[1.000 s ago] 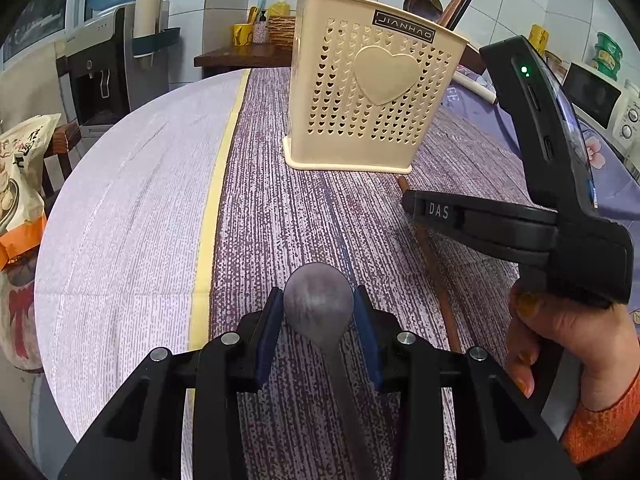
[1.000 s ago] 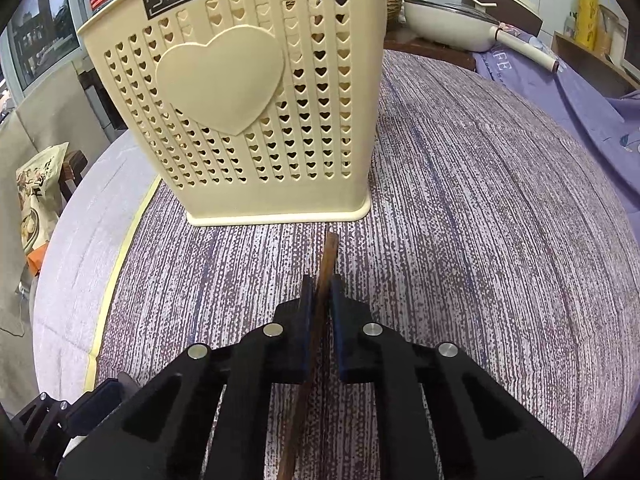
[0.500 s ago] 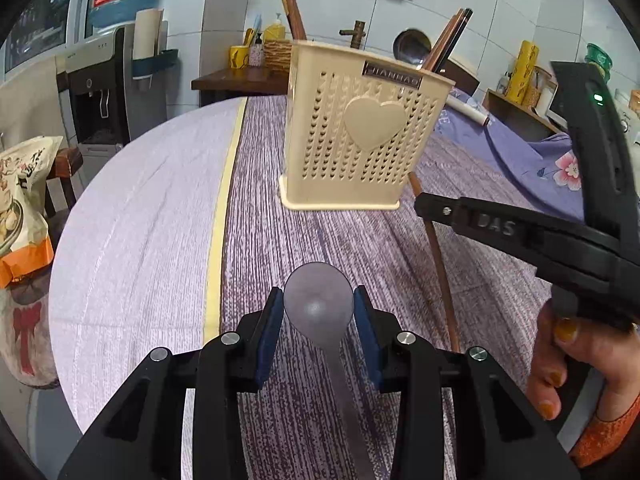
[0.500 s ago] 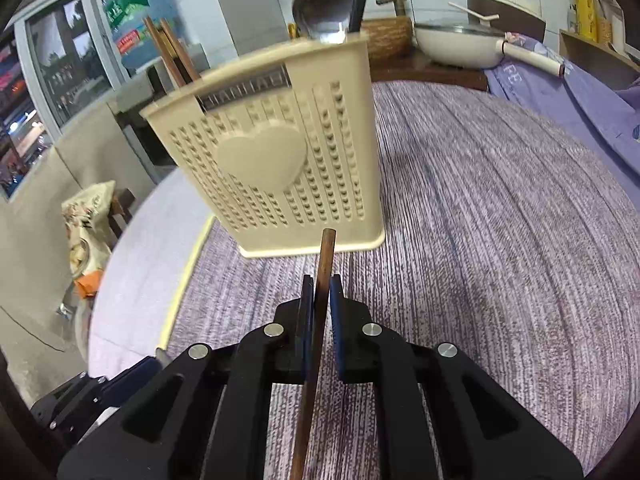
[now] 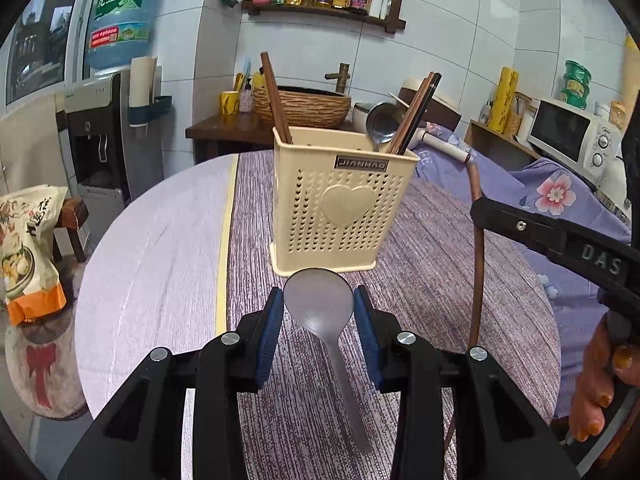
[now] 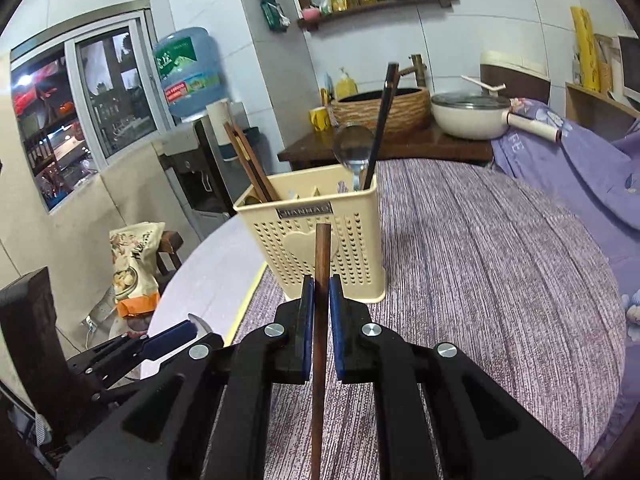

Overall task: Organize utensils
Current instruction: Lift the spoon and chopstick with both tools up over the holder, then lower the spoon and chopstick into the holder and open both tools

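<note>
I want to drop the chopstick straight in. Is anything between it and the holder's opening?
Nothing visible blocks the way. The right gripper holds the wooden chopstick in front of the cream utensil holder. Inside, chopsticks lean left, a spoon stands right; the middle looks open.

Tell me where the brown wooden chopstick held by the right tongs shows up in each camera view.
Left wrist: brown wooden chopstick stands at right, under the black tong arm.
Right wrist: it runs up bottom centre, clamped between blue pads.
Shared landmark: cream perforated plastic utensil basket with heart.
</note>
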Demonstrator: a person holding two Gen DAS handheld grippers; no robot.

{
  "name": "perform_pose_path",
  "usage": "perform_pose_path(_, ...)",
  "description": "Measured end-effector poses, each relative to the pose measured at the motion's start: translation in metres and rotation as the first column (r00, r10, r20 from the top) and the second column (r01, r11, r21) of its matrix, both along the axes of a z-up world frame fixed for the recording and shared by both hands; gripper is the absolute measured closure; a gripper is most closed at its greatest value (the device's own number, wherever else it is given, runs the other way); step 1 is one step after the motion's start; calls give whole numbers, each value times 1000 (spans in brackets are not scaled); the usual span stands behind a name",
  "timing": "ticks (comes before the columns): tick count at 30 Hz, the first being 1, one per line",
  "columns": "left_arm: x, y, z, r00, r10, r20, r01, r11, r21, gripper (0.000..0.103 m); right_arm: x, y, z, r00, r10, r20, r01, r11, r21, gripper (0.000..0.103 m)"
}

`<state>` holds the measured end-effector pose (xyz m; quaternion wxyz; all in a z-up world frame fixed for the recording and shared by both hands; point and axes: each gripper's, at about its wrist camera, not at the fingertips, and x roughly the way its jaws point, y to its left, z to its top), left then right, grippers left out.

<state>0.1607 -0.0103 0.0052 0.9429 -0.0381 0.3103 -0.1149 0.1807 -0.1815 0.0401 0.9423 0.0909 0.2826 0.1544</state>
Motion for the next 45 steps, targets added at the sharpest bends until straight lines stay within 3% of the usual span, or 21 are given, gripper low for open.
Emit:
perform_pose_path(10,-3,-3,18,999,-11,47,11,1000,14,68,-25,-9,33,996,29,81,-28,1000,-9,94)
perform_pose_path(26,13,-7,55,992,-38,119,34,999,33,68,-14,-3,62,989,52,135,-47,998,-44,95)
perform_pose_path(31,32,0,90,984,-11,178,10,1000,6,68,1,-1,95,981,55,184,-45,997,-59,95)
perform_pose_path(39,62,5,161,941,86,327,-86,996,-16,68,34,-7,177,951,-1,309,-8,1000,28,95)
perform_pose_path(45,96,-2,163,935,129,330,-138,990,5,68,61,0,204,931,-48,361,44,999,19,95)
